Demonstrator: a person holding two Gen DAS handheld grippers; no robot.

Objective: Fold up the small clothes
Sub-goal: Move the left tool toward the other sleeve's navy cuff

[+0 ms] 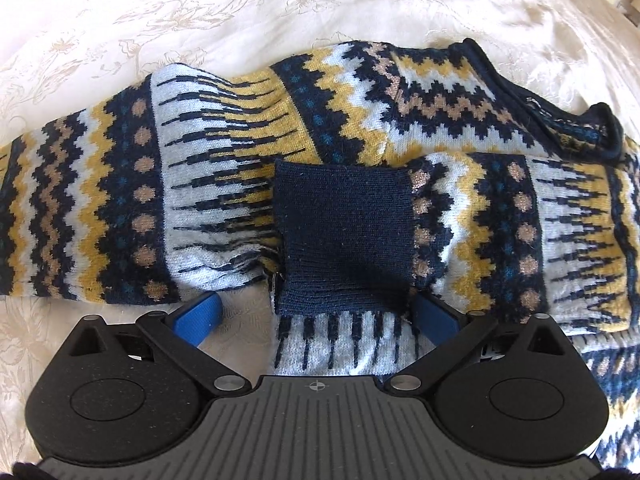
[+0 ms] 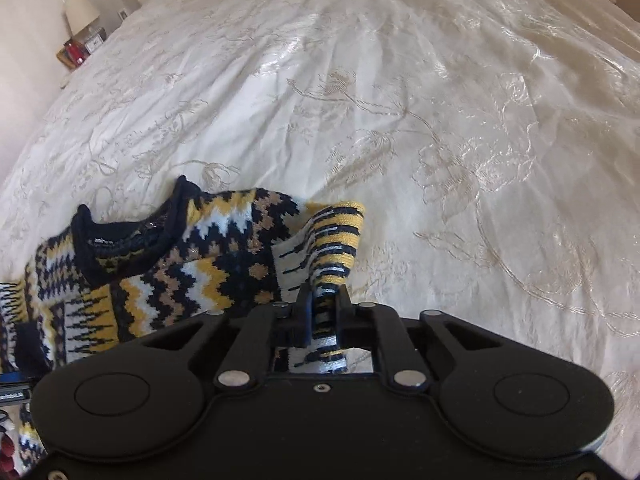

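A small knitted sweater (image 1: 360,112) in navy, yellow, white and tan zigzags lies on the bed. One sleeve is folded across the body, with its navy ribbed cuff (image 1: 344,232) lying straight ahead in the left wrist view. My left gripper (image 1: 316,312) is open, its blue fingers (image 1: 200,316) spread either side of the cuff's near edge. In the right wrist view the sweater (image 2: 168,272) lies to the left, navy collar up. My right gripper (image 2: 324,300) is shut on a fold of the sweater's striped edge and holds it raised.
A cream embroidered bedspread (image 2: 400,120) covers the bed all around. A bedside table with a lamp (image 2: 82,10) and small items stands at the far left beyond the bed edge.
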